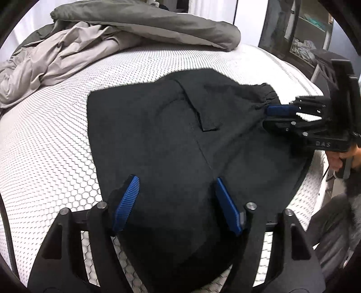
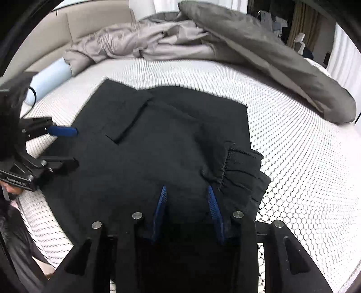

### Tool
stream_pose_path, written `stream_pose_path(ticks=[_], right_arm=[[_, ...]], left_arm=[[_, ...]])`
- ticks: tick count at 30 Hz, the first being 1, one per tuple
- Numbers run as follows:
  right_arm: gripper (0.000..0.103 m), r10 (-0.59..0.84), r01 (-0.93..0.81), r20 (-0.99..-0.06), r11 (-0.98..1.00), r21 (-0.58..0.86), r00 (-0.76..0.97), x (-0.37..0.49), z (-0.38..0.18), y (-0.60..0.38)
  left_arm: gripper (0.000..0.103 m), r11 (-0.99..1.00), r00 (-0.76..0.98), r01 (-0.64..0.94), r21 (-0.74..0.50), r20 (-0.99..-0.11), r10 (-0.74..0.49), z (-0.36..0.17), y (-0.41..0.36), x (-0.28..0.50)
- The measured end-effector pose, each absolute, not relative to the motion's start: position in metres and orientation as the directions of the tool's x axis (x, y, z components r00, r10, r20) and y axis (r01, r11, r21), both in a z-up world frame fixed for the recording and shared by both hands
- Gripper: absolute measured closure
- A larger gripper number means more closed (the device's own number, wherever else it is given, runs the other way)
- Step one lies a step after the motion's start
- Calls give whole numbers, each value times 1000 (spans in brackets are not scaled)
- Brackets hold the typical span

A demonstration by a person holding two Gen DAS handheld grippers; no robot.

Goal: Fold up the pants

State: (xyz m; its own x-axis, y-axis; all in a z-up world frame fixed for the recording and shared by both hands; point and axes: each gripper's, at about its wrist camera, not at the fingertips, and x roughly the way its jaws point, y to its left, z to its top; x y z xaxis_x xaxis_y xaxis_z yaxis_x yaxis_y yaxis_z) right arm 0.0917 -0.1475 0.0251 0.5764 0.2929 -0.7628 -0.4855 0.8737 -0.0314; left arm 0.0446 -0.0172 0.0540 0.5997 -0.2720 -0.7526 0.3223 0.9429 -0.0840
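Note:
Black pants (image 1: 171, 126) lie folded and flat on the white honeycomb mattress (image 1: 56, 139), with a pocket flap (image 1: 198, 108) facing up. Their gathered elastic band (image 2: 239, 171) sits at the right side. My left gripper (image 1: 177, 178) hovers over the near edge of the pants, its blue pads wide apart and open, with flat cloth under them. The left gripper (image 2: 74, 146) shows again at the pants' left edge in the right wrist view. My right gripper (image 2: 187, 187) is open beside the elastic band, with cloth below its pads. In the left wrist view the right gripper (image 1: 266, 116) reaches that band.
A crumpled grey duvet (image 1: 101, 38) is heaped along the far side of the mattress. A pale blue roll (image 2: 49, 78) lies at the far left by the beige headboard (image 2: 94, 20). A person's hand (image 1: 338, 157) holds the right gripper. Shelves (image 1: 302, 33) stand beyond the bed.

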Motion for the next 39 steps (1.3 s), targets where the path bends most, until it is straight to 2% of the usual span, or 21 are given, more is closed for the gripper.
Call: stream_pose_path(ticks=[2,4,9,12,14,17,18,21,23,27,29,33,36,39], right_arm=[[63,358,-499,-734,866,31,577,89,37,-142],[61,351,-496,-719,868,10,600,92,43,-128],[61,293,-510,-794,860,-24,532,134,14,-79],[61,211,-494,-813,863,-106,543,145,11,-86],[64,64,-399,-796,888,-230,601,145,13,-108],[63,164,-414,-811,905,-104,561,146,16,-134],[63,178,-421,-806,902,-96,564,143,20,-135],[61,277,-430,-774,903,7,570,139,40,-134],[61,312,-437,-755,899,38,576,137,47,-126],[60,260,-441,-792,898,-13,553,158,29,-86],[61,199,-429,-824,902,-58,531,172,16,-81],[61,42,-351,-817,915,-201,576,163,16,-105],[61,120,-368,-814,922,-121,568,152,25,-119],[59,244,-445,-802,895,-31,546,128,41,-112]], left_arm=[[40,945,644,315,-85,-712,-279,71,-17,43],[40,957,669,278,-89,-697,-259,80,-17,52],[40,966,591,227,-124,-771,-238,46,-11,91],[40,958,596,244,-148,-757,-269,50,-1,82],[40,966,601,227,-126,-763,-240,49,8,80],[42,970,596,202,-138,-768,-234,49,17,72],[46,972,605,193,-136,-763,-226,57,17,70],[46,970,664,205,-132,-710,-237,78,15,69],[46,977,675,183,-109,-709,-205,83,13,84],[45,983,595,140,-119,-783,-179,58,16,131],[45,973,588,134,-189,-775,-232,50,28,135],[45,977,594,112,-182,-776,-213,50,37,119],[51,985,618,116,-128,-767,-173,73,34,89],[50,965,656,202,-168,-708,-261,92,21,45]])
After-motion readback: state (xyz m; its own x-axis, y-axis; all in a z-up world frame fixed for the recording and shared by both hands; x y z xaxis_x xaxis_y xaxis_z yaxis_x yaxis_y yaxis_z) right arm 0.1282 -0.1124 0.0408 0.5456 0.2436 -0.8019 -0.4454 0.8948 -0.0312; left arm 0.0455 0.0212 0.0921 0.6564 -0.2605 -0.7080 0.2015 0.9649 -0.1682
